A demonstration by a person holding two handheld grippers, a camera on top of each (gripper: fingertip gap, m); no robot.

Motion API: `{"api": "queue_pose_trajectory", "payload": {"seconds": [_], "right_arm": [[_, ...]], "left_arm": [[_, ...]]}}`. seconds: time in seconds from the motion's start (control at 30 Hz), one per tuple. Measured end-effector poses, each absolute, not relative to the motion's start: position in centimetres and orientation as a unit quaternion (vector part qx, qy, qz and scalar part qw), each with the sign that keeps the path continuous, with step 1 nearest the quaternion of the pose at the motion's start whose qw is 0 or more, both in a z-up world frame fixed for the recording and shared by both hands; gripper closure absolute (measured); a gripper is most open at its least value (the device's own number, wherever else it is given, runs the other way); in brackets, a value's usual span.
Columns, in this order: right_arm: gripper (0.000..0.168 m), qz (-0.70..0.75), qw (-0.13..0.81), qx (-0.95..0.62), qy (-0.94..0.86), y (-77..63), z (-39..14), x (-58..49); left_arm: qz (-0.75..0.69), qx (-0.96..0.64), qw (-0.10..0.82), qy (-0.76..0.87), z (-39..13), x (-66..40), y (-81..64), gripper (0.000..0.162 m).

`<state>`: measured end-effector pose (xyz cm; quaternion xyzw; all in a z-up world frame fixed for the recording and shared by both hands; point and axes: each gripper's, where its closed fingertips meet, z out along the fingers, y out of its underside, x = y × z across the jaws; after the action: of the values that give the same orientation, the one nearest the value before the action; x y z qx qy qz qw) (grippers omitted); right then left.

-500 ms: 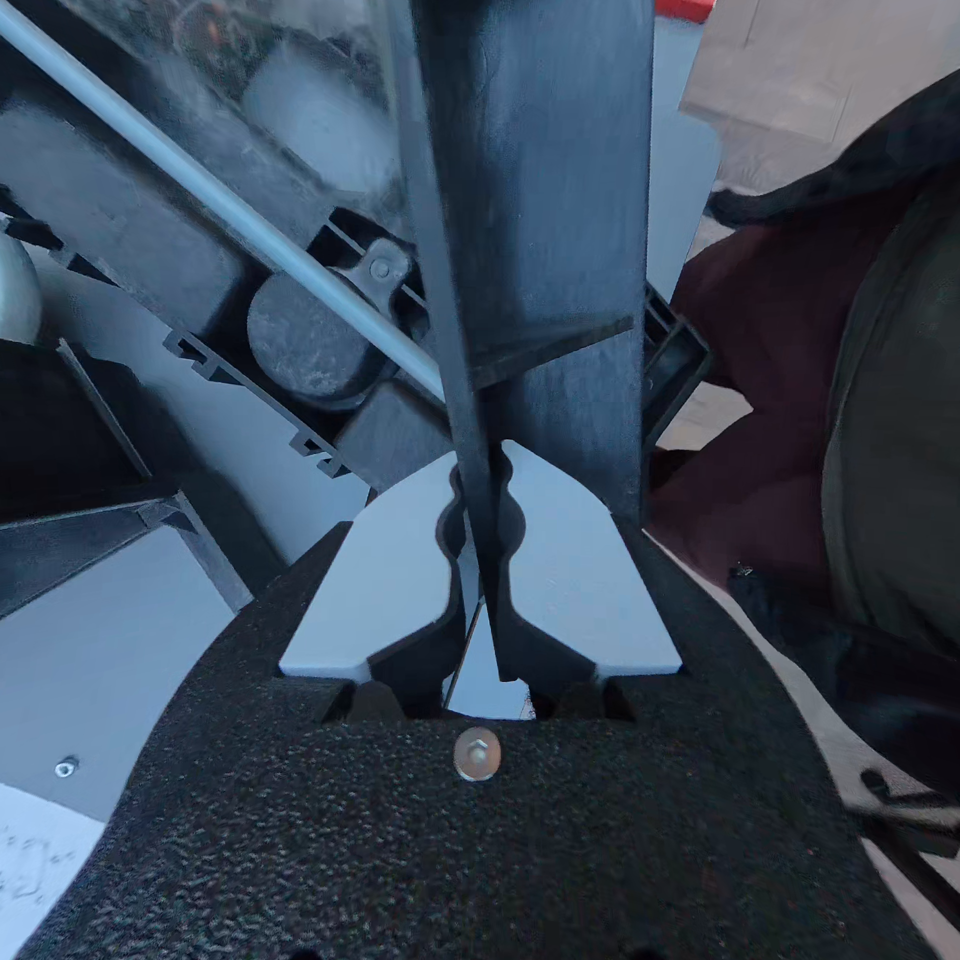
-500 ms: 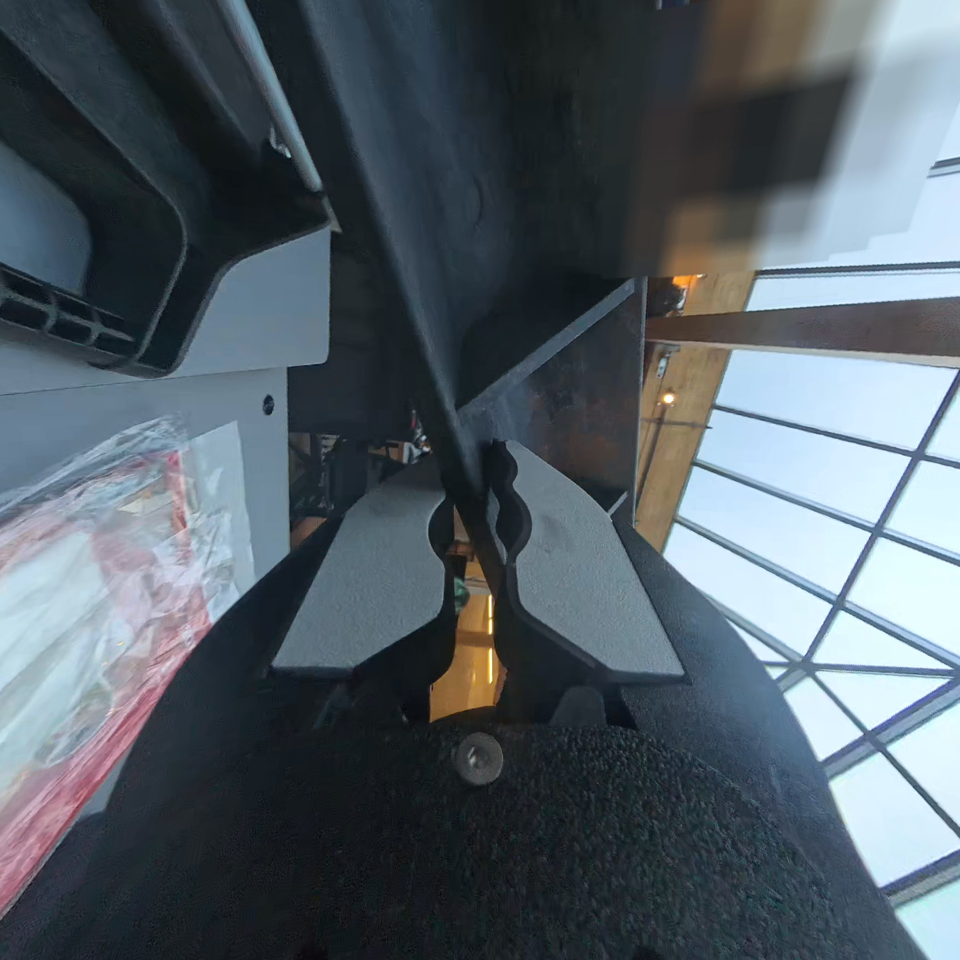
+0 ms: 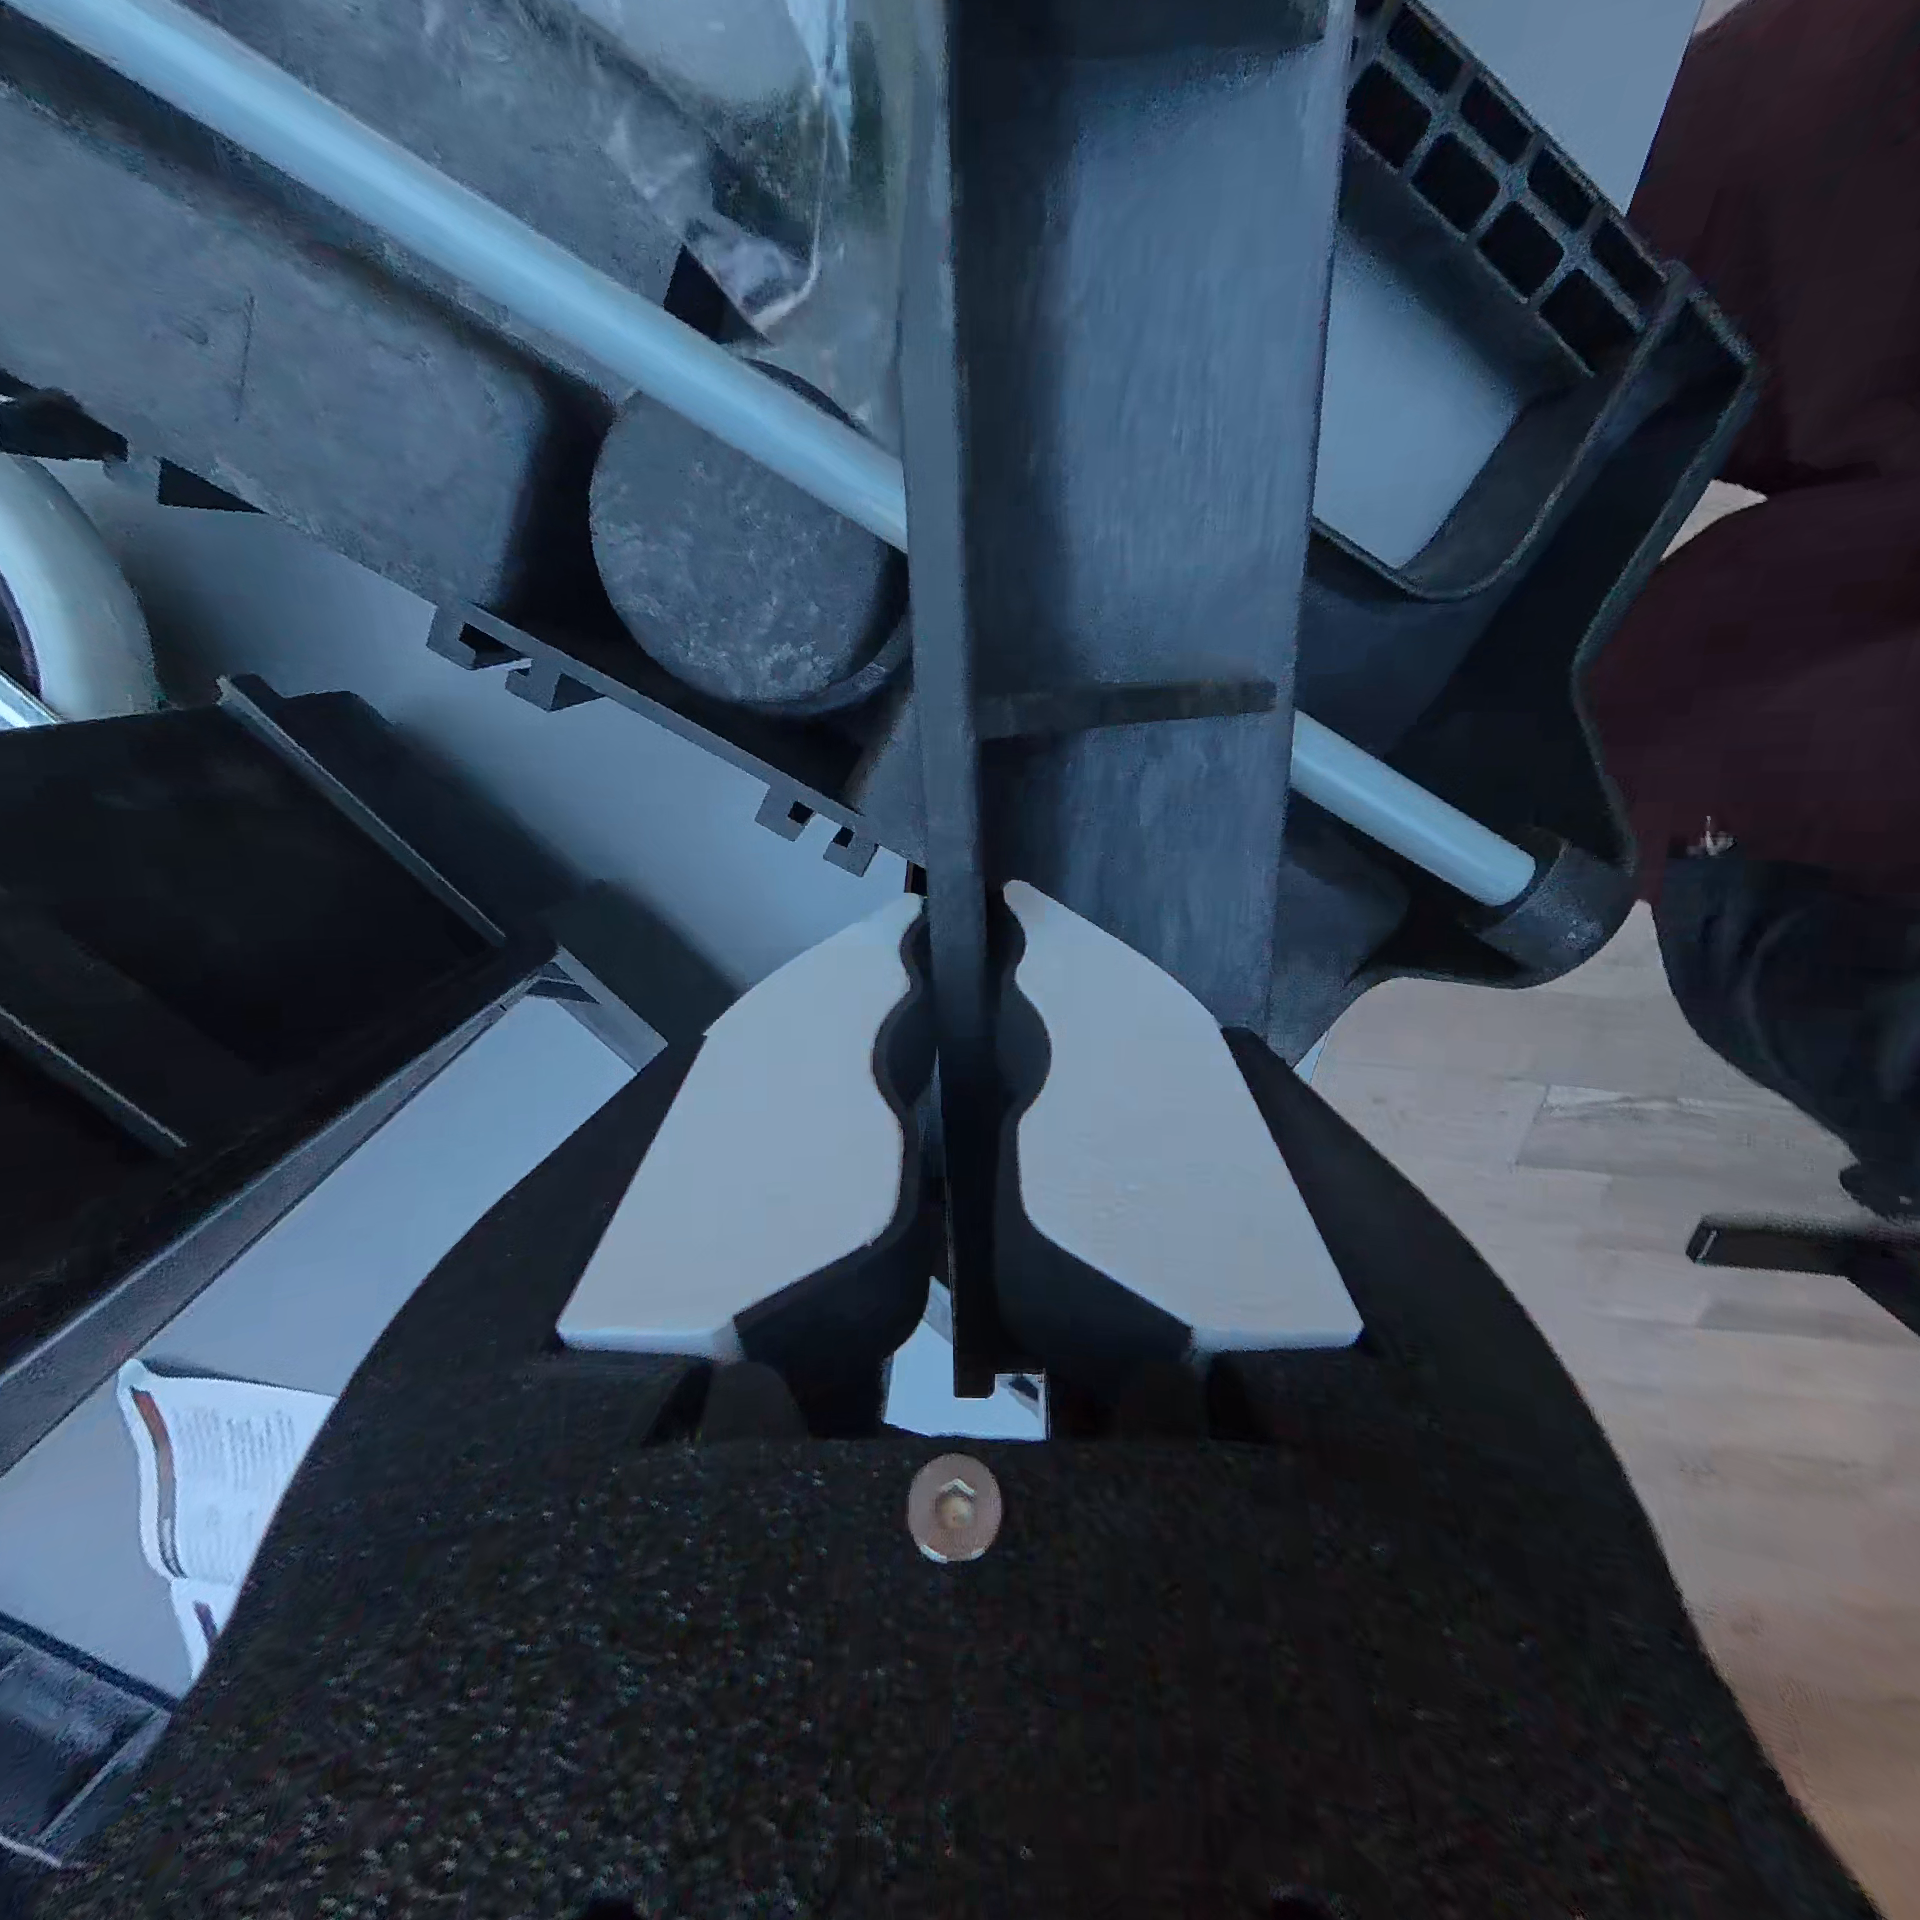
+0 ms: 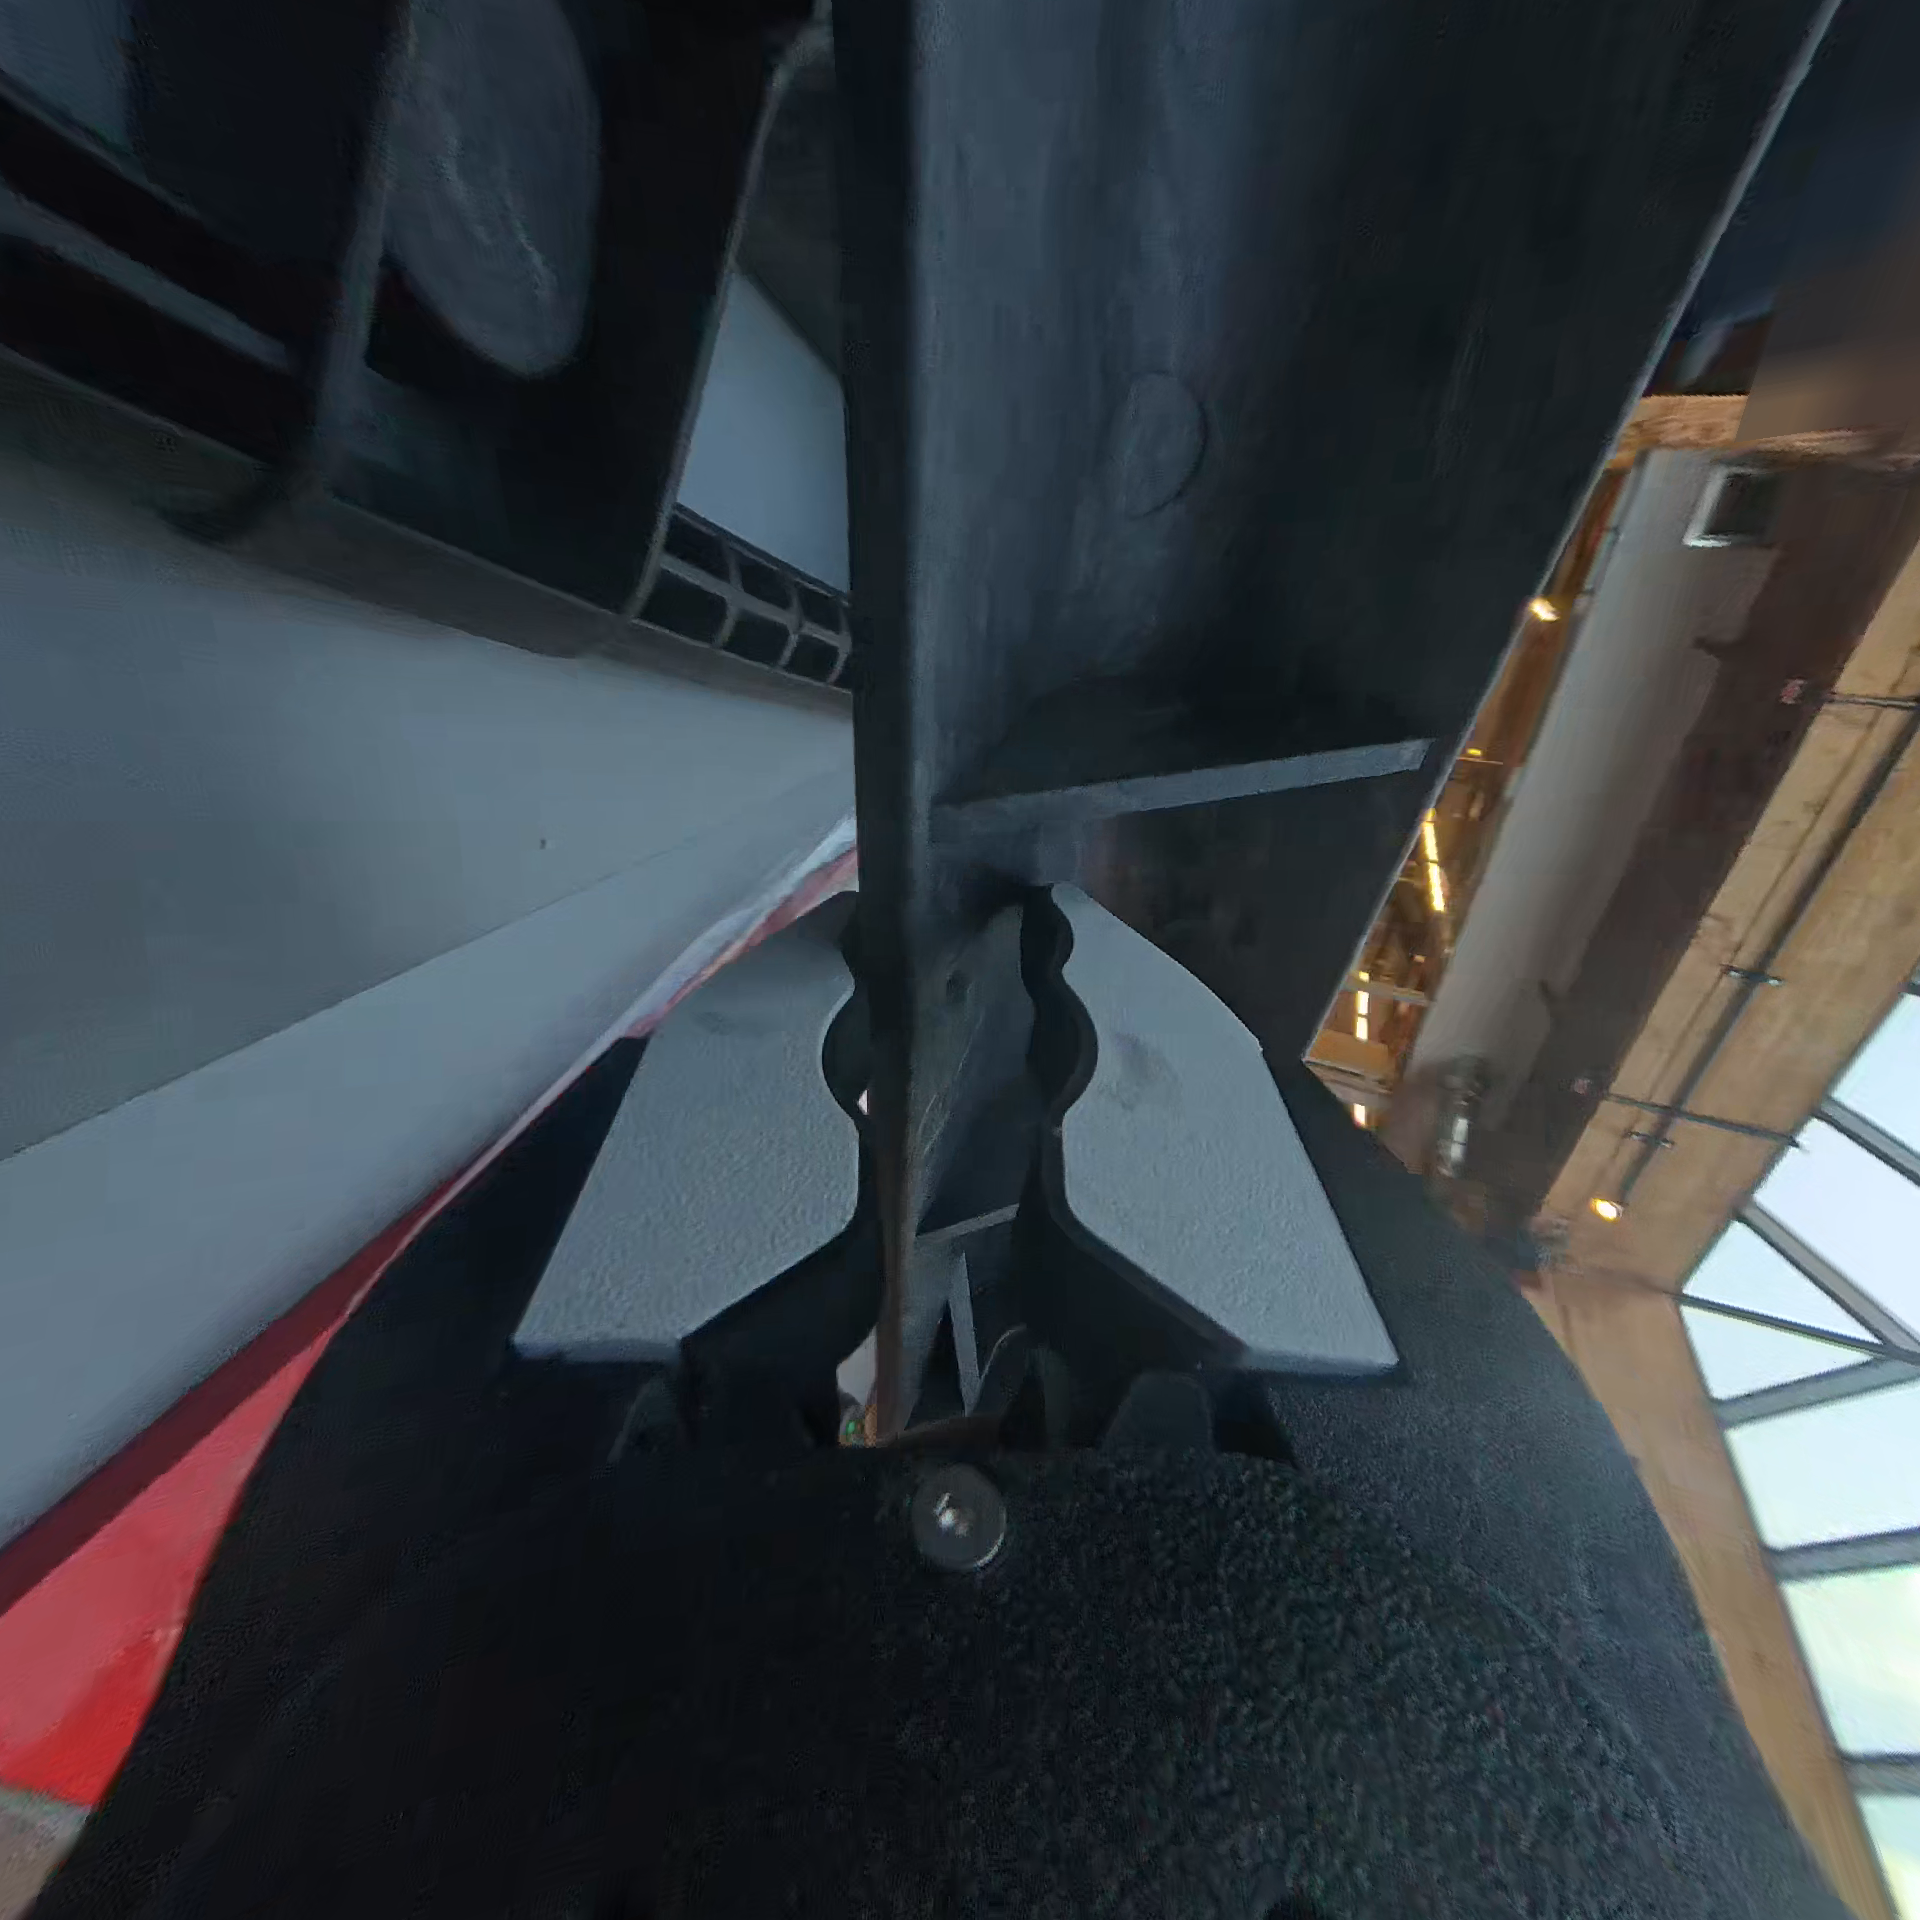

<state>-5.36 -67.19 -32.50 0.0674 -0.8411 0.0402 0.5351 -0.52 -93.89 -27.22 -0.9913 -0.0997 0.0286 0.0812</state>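
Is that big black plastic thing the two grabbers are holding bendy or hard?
Probably hard: the black plastic part has moulded ribs and keeps straight edges while the left gripper and right gripper pinch its thin flange. It looks bulky, so perhaps awkward. Its metal rod likely adds weight.

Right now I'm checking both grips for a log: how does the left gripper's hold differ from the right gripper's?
The left gripper pinches only a thin dark plastic edge, its jaws nearly touching; the right gripper has a thicker, wedge-shaped rib between wider-set jaws. Behind the left gripper lie a white rod and a dark disc; beside the right gripper is a red packet. Both are shut on dark plastic panels.
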Motion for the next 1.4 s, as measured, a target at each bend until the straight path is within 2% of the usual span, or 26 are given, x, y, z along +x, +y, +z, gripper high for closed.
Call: {"api": "queue_pose_trajectory", "payload": {"seconds": [0.03,0.13,0.17,0.2,0.3,0.43,0.6,0.73,0.83,0.87,0.93,1.07,1.23,1.3,1.4], "right_arm": [[0.138,0.045,0.517,0.073,-0.852,-67.1,-32.7,-5.0],[0.126,0.072,0.474,0.101,-0.872,-66.1,-31.5,-3.3],[0.126,0.091,0.461,0.109,-0.876,-65.8,-30.5,-2.6],[0.133,0.111,0.454,0.119,-0.876,-65.4,-29.1,-2.2],[0.132,0.178,0.410,0.142,-0.883,-64.5,-24.8,-1.6],[0.129,0.232,0.272,0.162,-0.920,-64.3,-22.0,-3.7],[0.120,0.179,0.122,0.199,-0.956,-65.2,-24.9,-8.0],[0.114,0.132,0.004,0.210,-0.969,-66.3,-28.2,-7.0],[0.113,0.079,-0.011,0.236,-0.968,-66.4,-30.7,-6.3],[0.116,0.059,-0.001,0.243,-0.968,-66.3,-31.4,-6.5],[0.140,0.030,0.012,0.247,-0.968,-66.1,-32.4,-6.9],[0.149,0.004,-0.032,0.214,-0.976,-65.5,-32.8,-5.7],[0.151,0.005,-0.053,0.189,-0.981,-64.7,-32.8,-4.5],[0.151,0.005,-0.065,0.181,-0.981,-64.4,-32.8,-3.7],[0.152,0.015,-0.079,0.160,-0.984,-64.0,-33.0,-2.4]], "left_arm": [[0.020,-0.992,0.077,-0.099,-27.2,-0.6,-93.8,0.154],[0.004,-0.991,0.073,-0.108,-27.3,-0.8,-93.6,0.154],[0.003,-0.991,0.074,-0.111,-27.3,-0.9,-93.5,0.154],[0.003,-0.991,0.072,-0.111,-27.2,-0.9,-93.4,0.153],[0.007,-0.991,0.064,-0.113,-27.1,-1.0,-93.3,0.154],[0.016,-0.992,0.064,-0.111,-27.1,-1.2,-93.1,0.154],[0.024,-0.993,0.062,-0.098,-27.0,-1.4,-93.0,0.154],[0.036,-0.993,0.062,-0.094,-26.9,-1.3,-92.9,0.154],[0.045,-0.992,0.067,-0.092,-27.0,-1.3,-93.0,0.154],[0.049,-0.992,0.069,-0.089,-27.0,-1.3,-93.0,0.154],[0.053,-0.993,0.076,-0.079,-27.0,-1.3,-92.9,0.154],[0.059,-0.995,0.063,-0.048,-26.8,-1.4,-92.6,0.153],[0.163,-0.984,0.056,-0.053,-25.4,-3.1,-92.1,0.096],[0.214,-0.973,0.064,-0.062,-24.0,-3.5,-91.9,0.085],[0.299,-0.948,0.088,-0.069,-21.1,-3.6,-91.7,0.083]]}}
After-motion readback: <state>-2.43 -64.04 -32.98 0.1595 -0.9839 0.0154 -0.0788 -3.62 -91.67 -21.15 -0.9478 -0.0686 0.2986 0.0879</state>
